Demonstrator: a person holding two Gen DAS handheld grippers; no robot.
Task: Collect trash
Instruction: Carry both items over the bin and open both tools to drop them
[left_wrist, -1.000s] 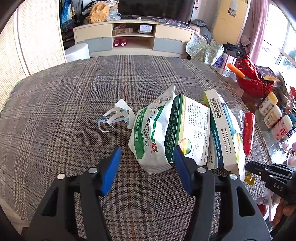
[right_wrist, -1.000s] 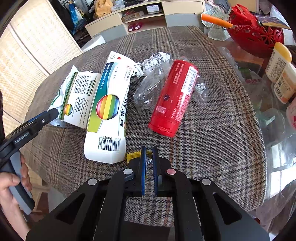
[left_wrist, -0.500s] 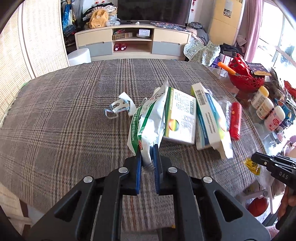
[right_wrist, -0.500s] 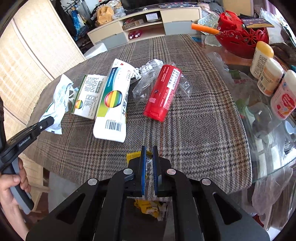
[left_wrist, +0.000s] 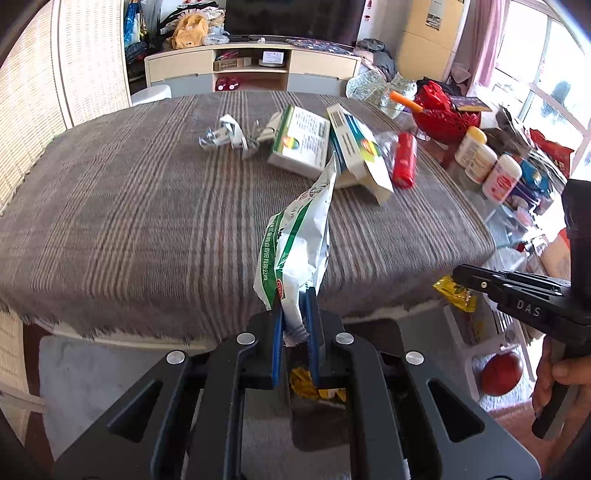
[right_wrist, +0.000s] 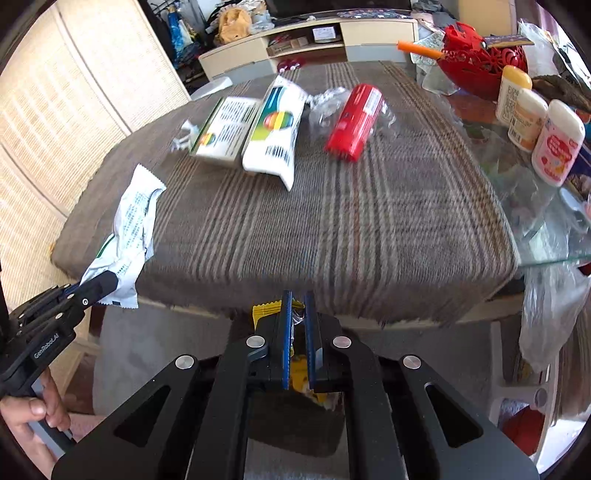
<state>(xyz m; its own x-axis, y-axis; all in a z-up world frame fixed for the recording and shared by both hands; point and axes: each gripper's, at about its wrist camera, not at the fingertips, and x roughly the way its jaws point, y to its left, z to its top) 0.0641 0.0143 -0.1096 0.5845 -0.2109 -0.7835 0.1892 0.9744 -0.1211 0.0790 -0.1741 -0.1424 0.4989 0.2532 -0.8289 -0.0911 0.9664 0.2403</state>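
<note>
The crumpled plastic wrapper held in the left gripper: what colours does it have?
The crumpled plastic wrapper is white with green bands and a small red mark, clearest in the left wrist view.

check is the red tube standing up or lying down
Lying down: the red tube rests on its side on the plaid tablecloth, partly on clear plastic wrap.

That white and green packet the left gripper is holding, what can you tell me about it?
The white and green packet is a crinkled, flattened pouch, seemingly foil or plastic, with green bands, printed text and a small red mark. Its top edge is zigzag cut. The left gripper pinches its lower end, so it stands up, lifted off the checked cloth, past the table's edge.
</note>
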